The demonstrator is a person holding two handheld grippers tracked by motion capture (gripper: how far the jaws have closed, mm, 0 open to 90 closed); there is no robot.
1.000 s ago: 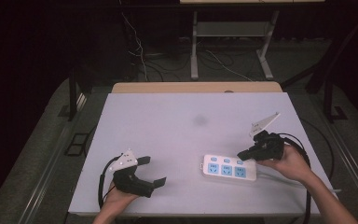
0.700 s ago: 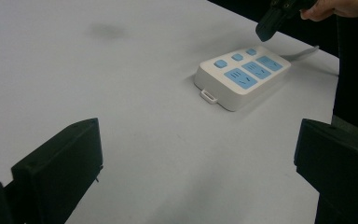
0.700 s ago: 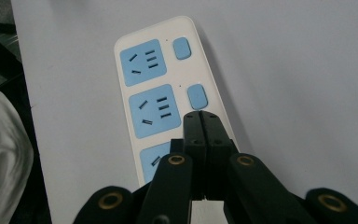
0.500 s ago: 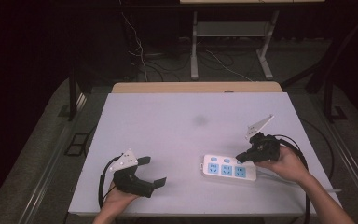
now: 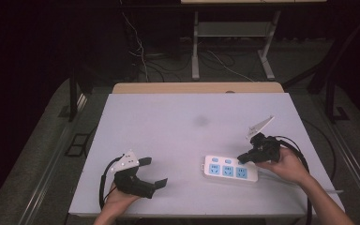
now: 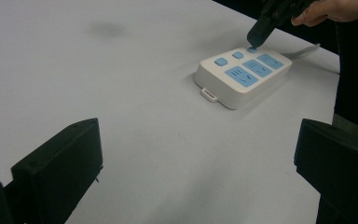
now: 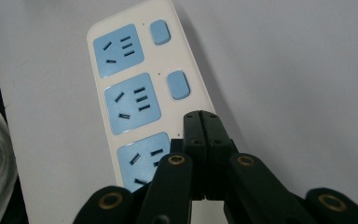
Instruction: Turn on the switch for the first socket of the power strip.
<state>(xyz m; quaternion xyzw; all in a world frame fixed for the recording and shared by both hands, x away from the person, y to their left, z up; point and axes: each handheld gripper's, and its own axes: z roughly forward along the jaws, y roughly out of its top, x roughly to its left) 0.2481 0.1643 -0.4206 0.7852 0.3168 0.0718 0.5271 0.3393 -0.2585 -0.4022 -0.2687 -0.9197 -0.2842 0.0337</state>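
A white power strip (image 5: 228, 169) with three blue sockets and blue switches lies at the table's front right. My right gripper (image 5: 242, 159) is shut, and its closed tip rests on the strip's right end at the back edge. In the right gripper view the joined jaws (image 7: 201, 120) cover the spot where the third switch would be; two other switches (image 7: 177, 84) show beyond them on the strip (image 7: 121, 100). My left gripper (image 5: 155, 172) stands open at the front left with nothing in it. Its view shows the strip (image 6: 242, 77) and the right gripper's tip (image 6: 253, 41) on it.
The white table (image 5: 187, 122) has a faint grey smudge (image 5: 200, 121) near its middle. The strip's pale cord (image 5: 330, 190) runs off to the right. Cables and a metal stand (image 5: 194, 51) lie on the floor beyond the far edge.
My right gripper has come down and slightly left onto the strip's right end. The left gripper and the strip have stayed put.
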